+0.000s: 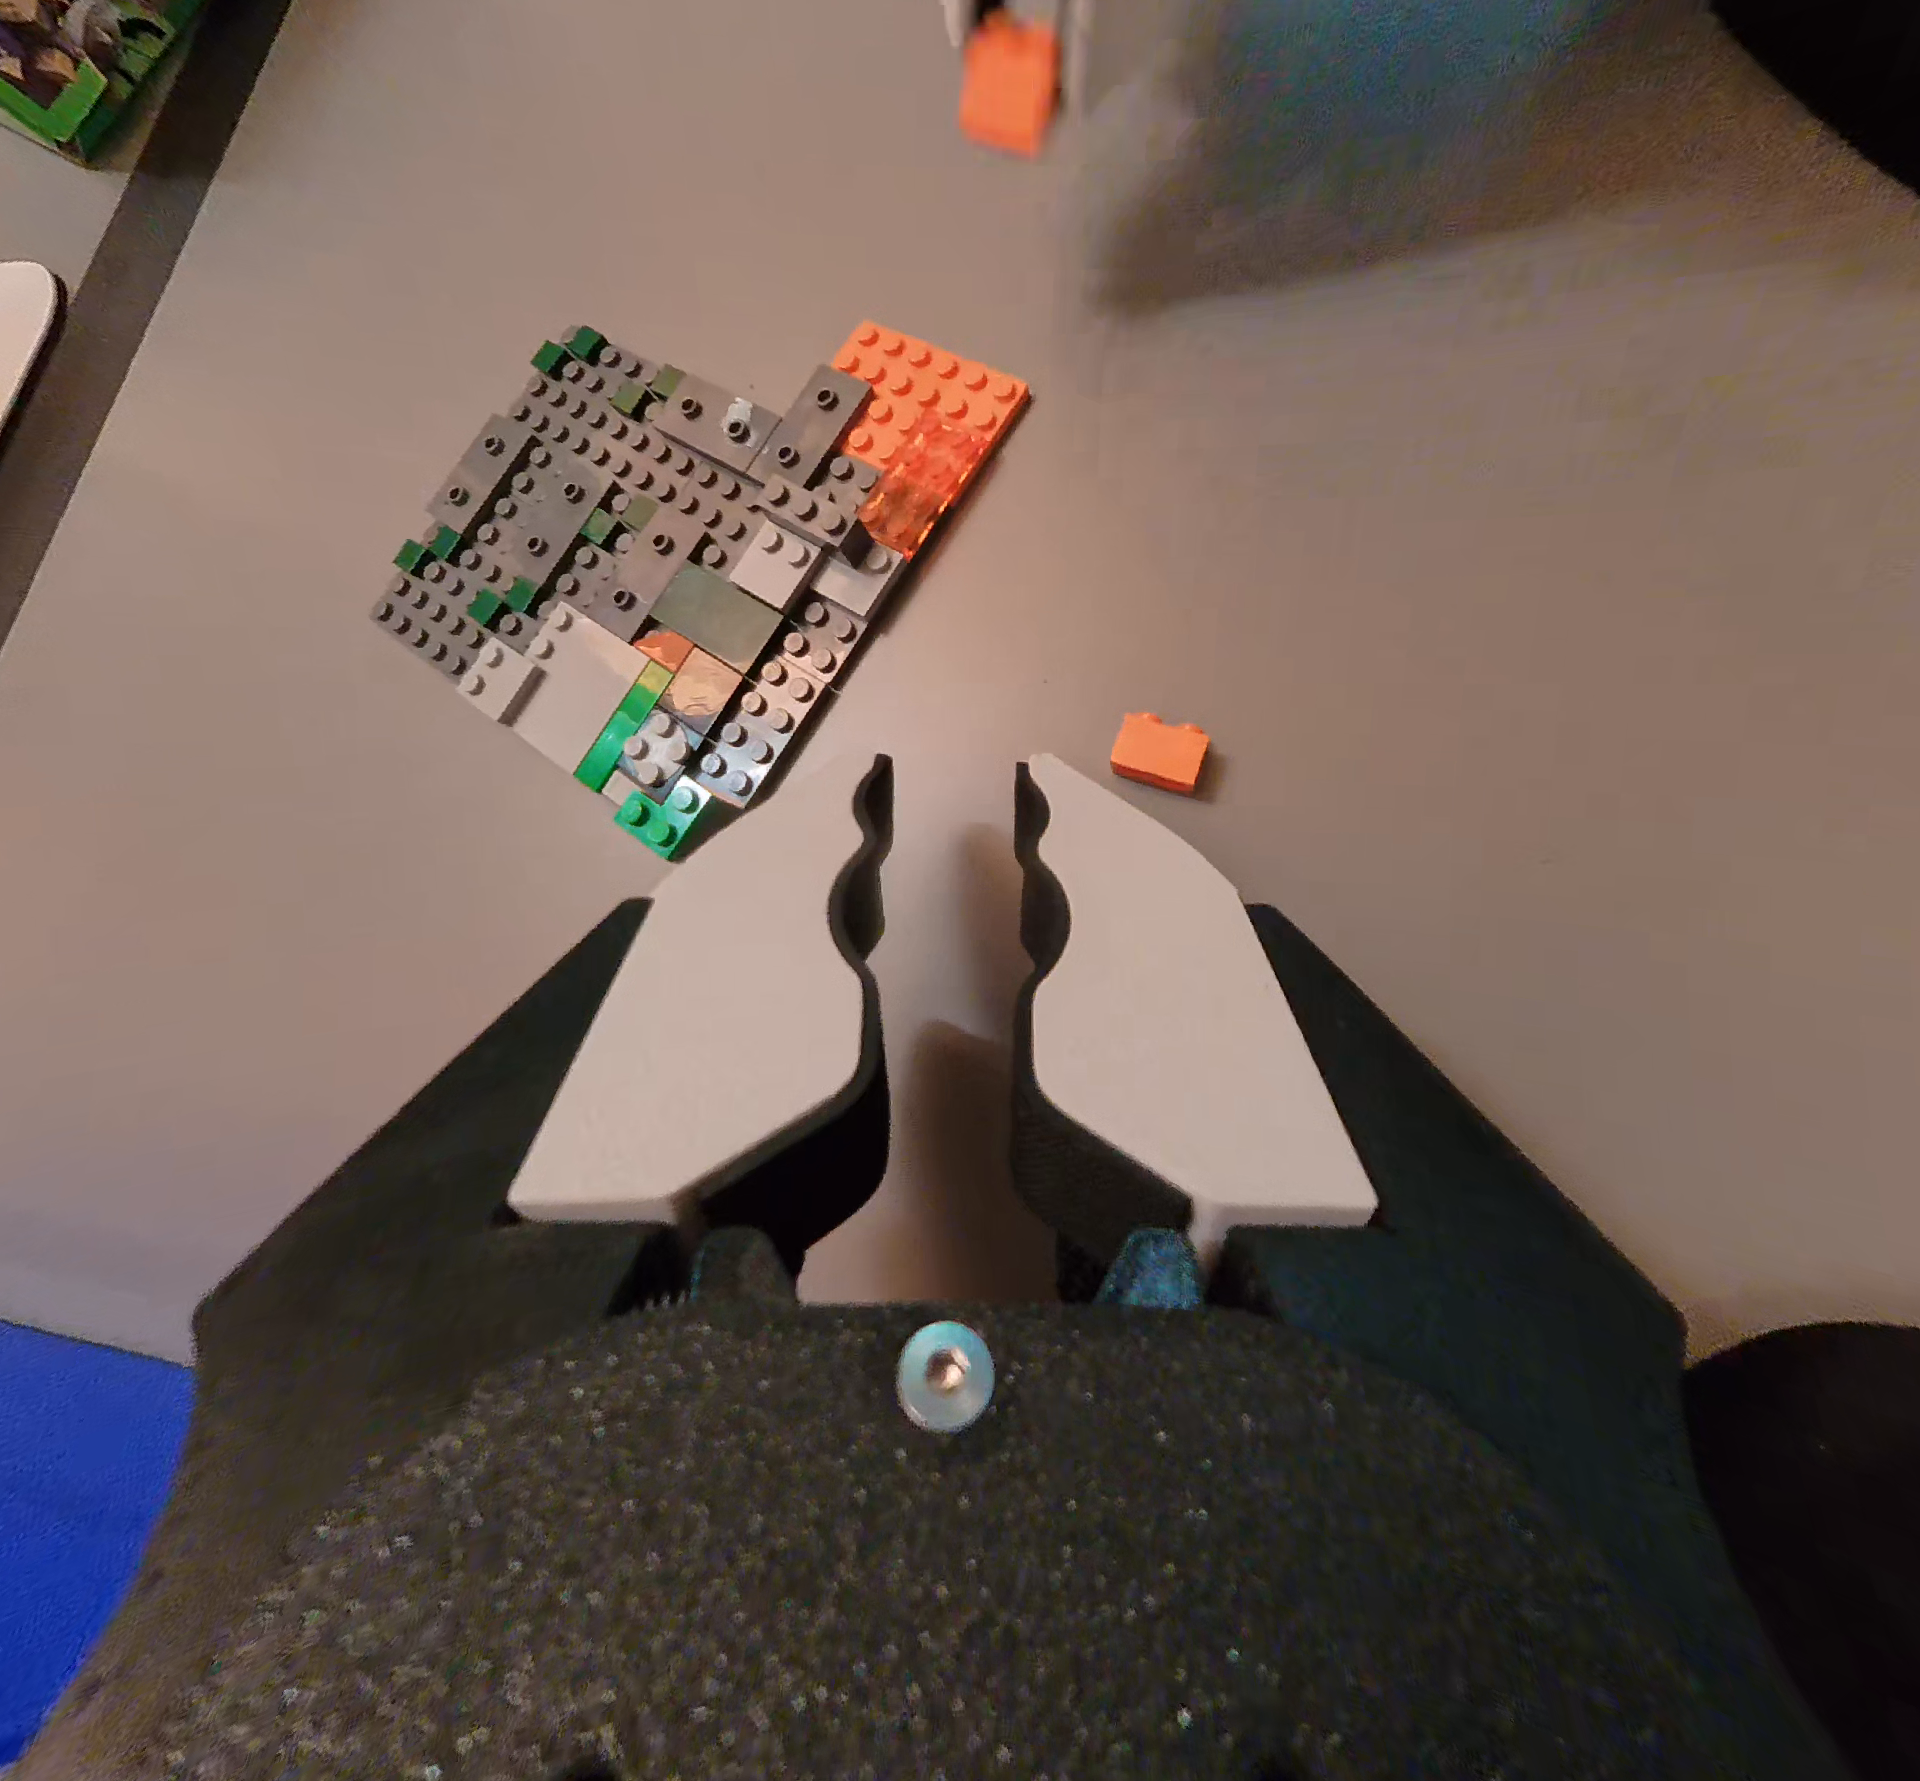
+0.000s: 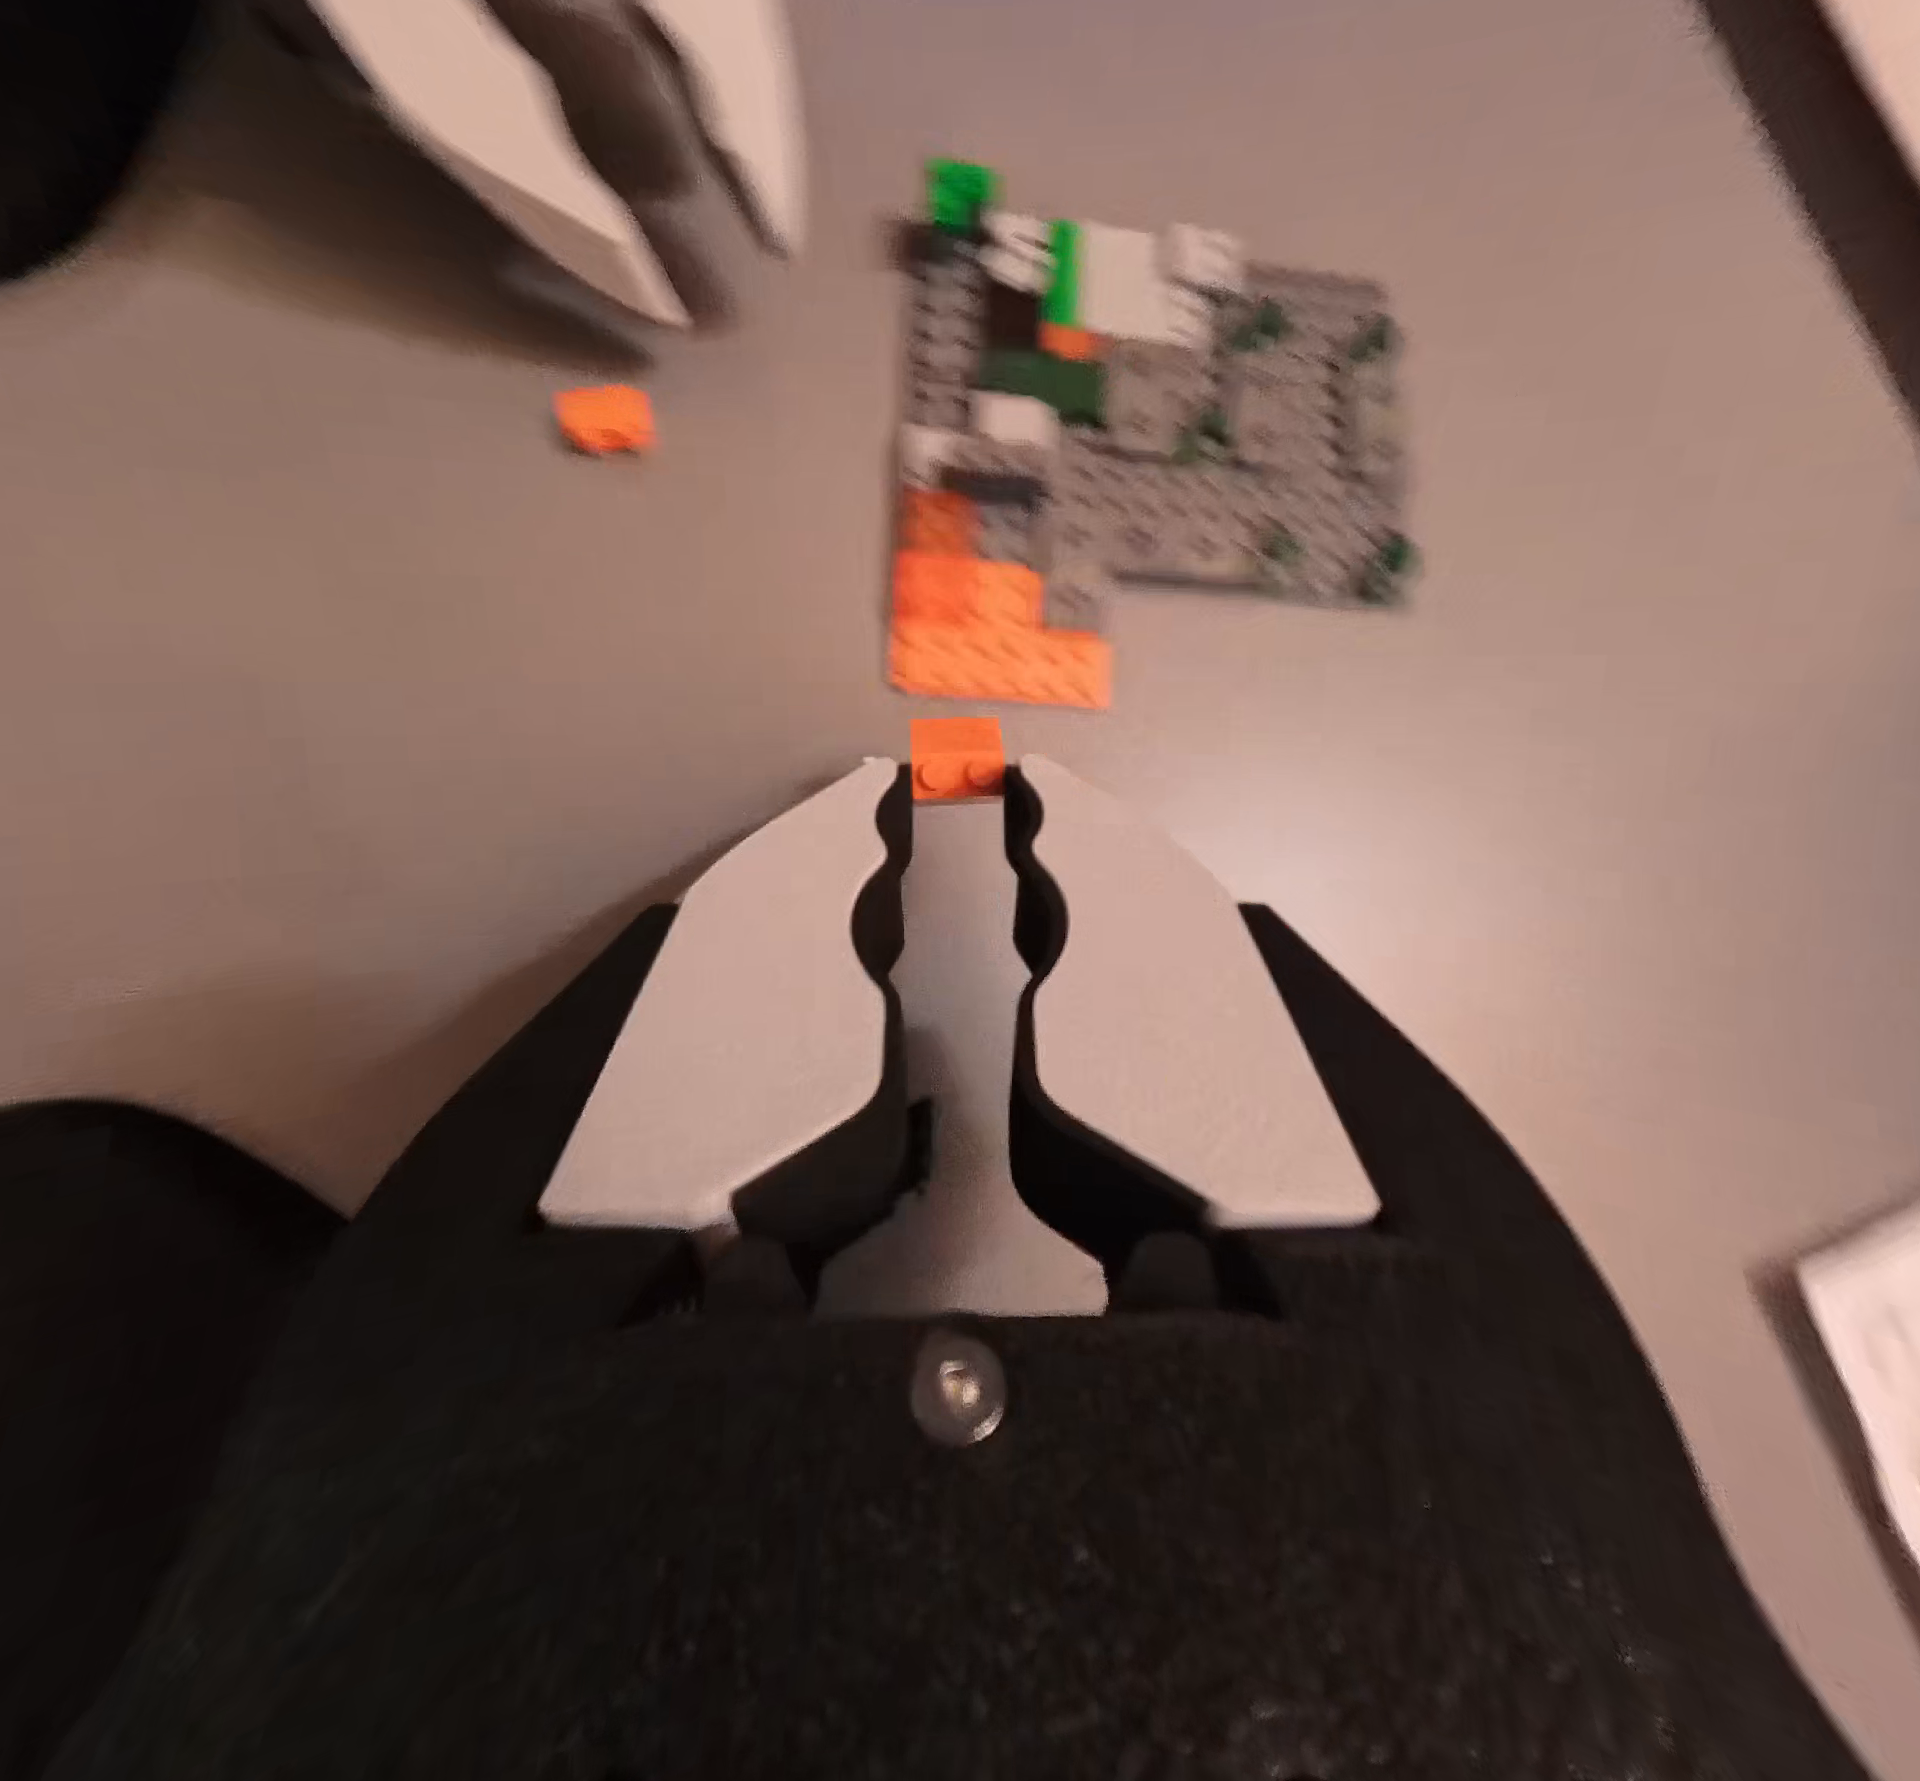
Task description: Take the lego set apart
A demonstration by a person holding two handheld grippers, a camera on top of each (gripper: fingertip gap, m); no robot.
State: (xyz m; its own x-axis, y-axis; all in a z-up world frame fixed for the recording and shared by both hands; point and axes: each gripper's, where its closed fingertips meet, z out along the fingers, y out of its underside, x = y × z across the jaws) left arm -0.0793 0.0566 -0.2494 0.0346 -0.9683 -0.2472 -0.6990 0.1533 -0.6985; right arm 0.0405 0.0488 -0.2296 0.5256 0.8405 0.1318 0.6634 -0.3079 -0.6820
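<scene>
On the grey table [image 1: 1351, 536] the lego set [image 1: 665, 578] lies flat, a low plate of grey, green and orange pieces, just ahead and to the left of the left gripper [image 1: 953, 775], whose fingers stand spread with nothing between them. A loose orange brick [image 1: 1160, 749] rests just right of its tips. In the blurred right wrist view, the right gripper [image 2: 957, 773] pinches a small orange brick [image 2: 956, 761] at its fingertips, near the set's orange edge. This looks like the carry-off step: a piece is off and needs setting down, perhaps beside the loose one. That calls for a clear spot away from the plate, then a gentle opening so the brick does not bounce.
</scene>
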